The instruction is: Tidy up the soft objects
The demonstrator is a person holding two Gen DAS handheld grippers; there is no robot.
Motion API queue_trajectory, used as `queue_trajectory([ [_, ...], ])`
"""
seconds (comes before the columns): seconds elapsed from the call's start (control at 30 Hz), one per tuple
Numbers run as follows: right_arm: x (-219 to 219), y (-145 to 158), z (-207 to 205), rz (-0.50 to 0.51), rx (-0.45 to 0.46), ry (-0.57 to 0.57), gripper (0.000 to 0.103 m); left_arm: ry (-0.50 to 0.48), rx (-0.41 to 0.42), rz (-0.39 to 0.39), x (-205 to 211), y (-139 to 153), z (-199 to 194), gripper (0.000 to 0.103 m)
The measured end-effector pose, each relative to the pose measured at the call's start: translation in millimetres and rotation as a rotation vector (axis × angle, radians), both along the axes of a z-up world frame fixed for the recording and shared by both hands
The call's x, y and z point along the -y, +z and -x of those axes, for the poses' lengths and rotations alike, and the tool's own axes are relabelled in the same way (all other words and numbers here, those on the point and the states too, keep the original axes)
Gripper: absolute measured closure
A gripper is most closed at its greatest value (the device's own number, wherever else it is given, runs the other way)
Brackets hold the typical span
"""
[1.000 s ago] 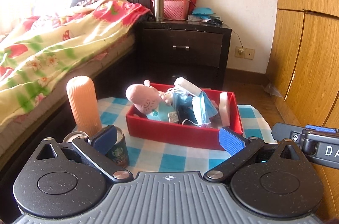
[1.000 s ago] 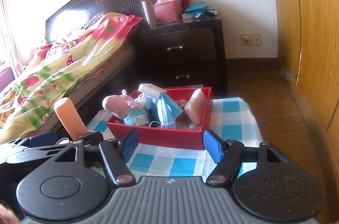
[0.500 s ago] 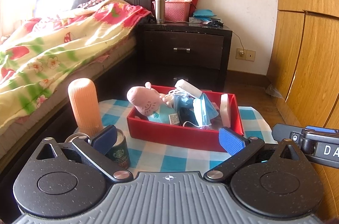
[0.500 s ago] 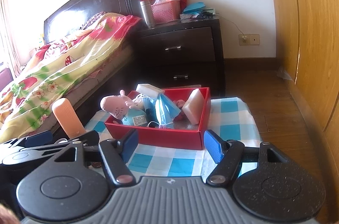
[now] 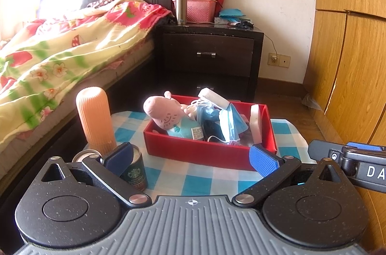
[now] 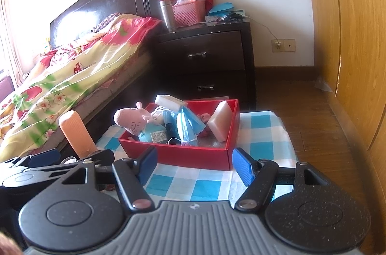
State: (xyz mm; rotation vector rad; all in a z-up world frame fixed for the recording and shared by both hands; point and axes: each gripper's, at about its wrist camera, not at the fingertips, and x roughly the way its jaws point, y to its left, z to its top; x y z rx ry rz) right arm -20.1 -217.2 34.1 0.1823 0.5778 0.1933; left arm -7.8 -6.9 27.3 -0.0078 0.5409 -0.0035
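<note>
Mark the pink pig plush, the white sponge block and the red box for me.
pink pig plush (image 5: pixel 161 111), left wrist view, on its snout.
white sponge block (image 6: pixel 220 122), right wrist view, on its broad front face.
red box (image 5: pixel 193 151), left wrist view, on its near outer wall.

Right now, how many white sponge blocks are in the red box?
2. One white sponge block lies atop the pile at the red box's back; the other stands on edge against its right wall. More may be hidden beneath the masks.
</note>
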Motion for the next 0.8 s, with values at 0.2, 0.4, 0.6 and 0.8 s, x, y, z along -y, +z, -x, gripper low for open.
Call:
queue_trajectory([
  [0.2,-0.2,-1.0,-0.2,0.0,-0.001,-0.002,0.056,-0.004,-0.002,-0.002,0.1,-0.4,-0.6,0.005],
  [0.4,0.1,-1.3,-0.8,0.0,-0.003,0.0,0.056,-0.003,0.0,-0.004,0.1,-0.4,-0.6,0.005],
  [0.6,-0.4,-1.5,-1.2,0.003,-0.003,-0.002,0.056,-0.007,0.005,-0.01,1.1,-0.3,-0.3,0.005],
  [0.8,-0.5,-1.4,-2.0,0.001,-0.005,-0.001,0.056,-0.001,0.003,-0.007,0.0,-0.9,-0.1,0.005],
])
